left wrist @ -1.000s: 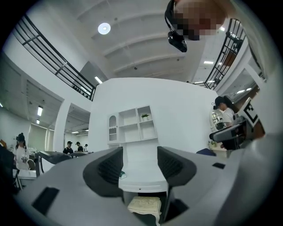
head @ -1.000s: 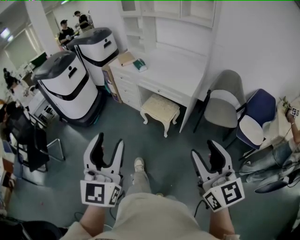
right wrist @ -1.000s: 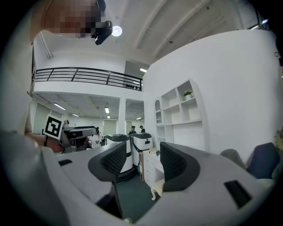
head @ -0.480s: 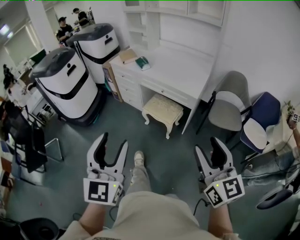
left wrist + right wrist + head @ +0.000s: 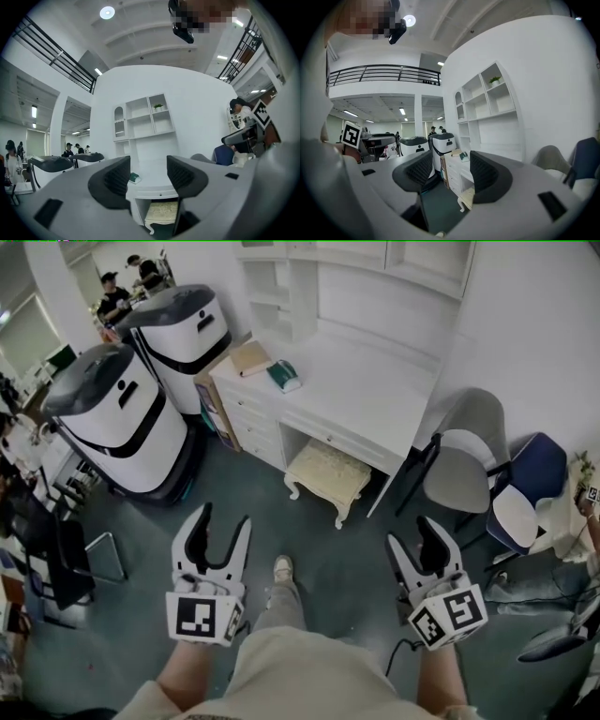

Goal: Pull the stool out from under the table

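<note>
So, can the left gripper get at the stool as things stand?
Probably not yet: the left gripper, open, hangs well short of the stool tucked partly under the table. Only bare floor lies between, so the way looks free.

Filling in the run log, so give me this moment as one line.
stage: pre-contact | stool: partly under table, untouched | left gripper: open, empty | right gripper: jaws opening, empty

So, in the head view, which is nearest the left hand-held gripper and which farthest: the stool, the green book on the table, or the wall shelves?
1. Stool, under the table, ahead and slightly right of the left hand-held gripper.
2. Green book, on the table top's left part.
3. Wall shelves, behind the table, farthest back.
</note>
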### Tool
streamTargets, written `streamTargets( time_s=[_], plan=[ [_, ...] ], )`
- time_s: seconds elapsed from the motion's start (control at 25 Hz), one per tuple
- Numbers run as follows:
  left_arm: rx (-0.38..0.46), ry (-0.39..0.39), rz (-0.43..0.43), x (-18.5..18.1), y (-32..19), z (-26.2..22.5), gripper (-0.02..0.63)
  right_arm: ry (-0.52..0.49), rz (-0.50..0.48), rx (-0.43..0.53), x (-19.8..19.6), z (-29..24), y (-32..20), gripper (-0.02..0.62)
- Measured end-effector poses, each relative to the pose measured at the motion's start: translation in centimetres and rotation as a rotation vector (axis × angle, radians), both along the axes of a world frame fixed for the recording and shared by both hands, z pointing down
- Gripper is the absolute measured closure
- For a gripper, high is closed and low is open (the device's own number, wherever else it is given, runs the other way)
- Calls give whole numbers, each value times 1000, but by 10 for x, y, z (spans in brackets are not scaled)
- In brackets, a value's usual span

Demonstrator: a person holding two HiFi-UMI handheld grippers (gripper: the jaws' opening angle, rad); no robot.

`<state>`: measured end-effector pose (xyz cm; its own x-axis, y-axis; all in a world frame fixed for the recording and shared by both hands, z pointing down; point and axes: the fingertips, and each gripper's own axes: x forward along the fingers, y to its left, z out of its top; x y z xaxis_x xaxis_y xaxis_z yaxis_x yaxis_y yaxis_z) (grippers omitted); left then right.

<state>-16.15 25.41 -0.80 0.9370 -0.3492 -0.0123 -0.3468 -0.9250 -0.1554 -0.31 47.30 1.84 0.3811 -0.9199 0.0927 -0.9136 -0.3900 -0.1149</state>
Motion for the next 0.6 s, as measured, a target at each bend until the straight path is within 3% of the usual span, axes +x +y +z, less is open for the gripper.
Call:
streamTargets(
  time_s=[0.36, 0.6],
  plan=[
    [-57, -50, 73, 99, -140, 6, 371, -81, 74, -75, 84, 17, -129, 331],
    [-39, -92, 140, 168, -223, 26, 370, -132, 137, -153, 138, 44, -196, 318]
  ],
)
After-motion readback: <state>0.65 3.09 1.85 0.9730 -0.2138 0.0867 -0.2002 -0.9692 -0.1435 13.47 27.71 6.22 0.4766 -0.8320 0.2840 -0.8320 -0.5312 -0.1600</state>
